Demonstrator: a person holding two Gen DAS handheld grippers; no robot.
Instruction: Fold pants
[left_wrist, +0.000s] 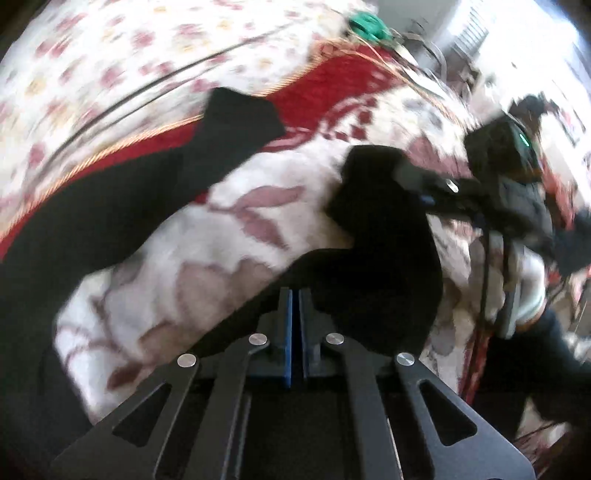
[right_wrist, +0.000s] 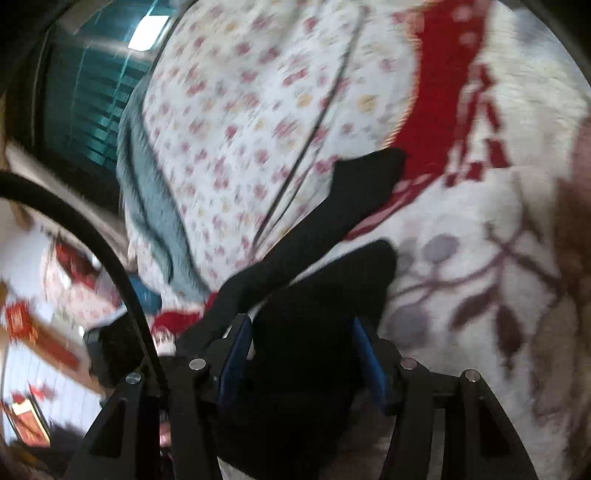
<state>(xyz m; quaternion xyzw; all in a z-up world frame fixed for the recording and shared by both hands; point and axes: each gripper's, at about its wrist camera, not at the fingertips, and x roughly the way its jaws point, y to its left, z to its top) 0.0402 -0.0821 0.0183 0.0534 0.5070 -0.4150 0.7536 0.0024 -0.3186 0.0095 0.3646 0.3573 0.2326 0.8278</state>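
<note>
The black pants (left_wrist: 388, 240) lie on a white fleece blanket (left_wrist: 221, 240) with mauve leaf prints. One leg (left_wrist: 229, 129) runs back to the blanket's red border. My left gripper (left_wrist: 295, 293) has its blue pads pressed together, and the black cloth meets its tips. My right gripper (left_wrist: 417, 181) comes in from the right, holding a raised bunch of the pants. In the right wrist view, black cloth (right_wrist: 303, 369) fills the gap between the blue pads of my right gripper (right_wrist: 299, 325). A leg (right_wrist: 332, 214) stretches away. Both views are blurred.
A flowered sheet (left_wrist: 129, 55) covers the bed beyond the red border (left_wrist: 332, 85). A green object (left_wrist: 365, 26) lies at the far edge. A person's dark sleeve (left_wrist: 524, 192) is behind the right gripper. A black cable (right_wrist: 92, 229) arcs at left, below a window (right_wrist: 92, 92).
</note>
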